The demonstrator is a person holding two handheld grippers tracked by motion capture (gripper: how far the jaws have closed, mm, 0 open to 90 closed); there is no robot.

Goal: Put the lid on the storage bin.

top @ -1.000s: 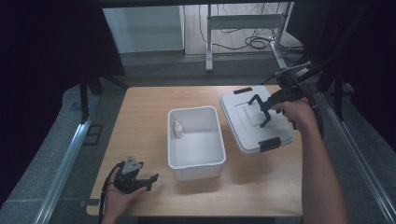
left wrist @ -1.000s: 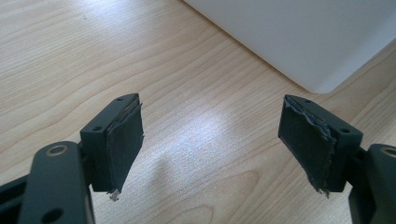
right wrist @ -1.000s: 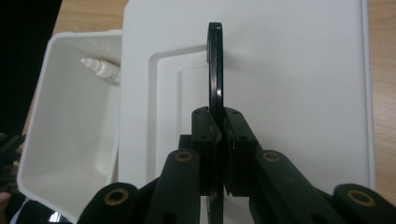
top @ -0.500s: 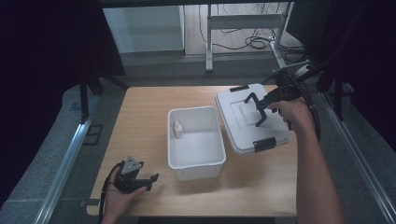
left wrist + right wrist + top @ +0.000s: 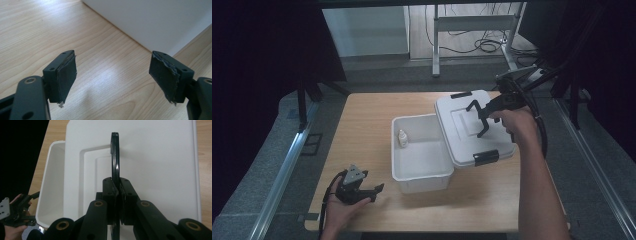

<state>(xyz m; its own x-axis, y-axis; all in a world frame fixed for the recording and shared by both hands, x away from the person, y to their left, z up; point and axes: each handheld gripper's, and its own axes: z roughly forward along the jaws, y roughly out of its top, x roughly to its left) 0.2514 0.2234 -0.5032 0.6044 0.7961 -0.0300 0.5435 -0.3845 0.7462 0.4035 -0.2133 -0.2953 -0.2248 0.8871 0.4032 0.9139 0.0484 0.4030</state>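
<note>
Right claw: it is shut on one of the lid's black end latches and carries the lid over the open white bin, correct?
Not quite. The right claw is shut on the lid's black handle, the thin arch at the middle of the lid, not on an end latch. The right gripper view shows it. The rest holds: the lid hangs partly over the open white bin.

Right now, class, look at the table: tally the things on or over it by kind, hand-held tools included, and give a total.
White box: 1
White lid, black handle, black clips: 1
Small bottle inside the box: 1
Grippers: 2, the left gripper open on the table, the right gripper shut on the lid's handle
Total: 5
</note>
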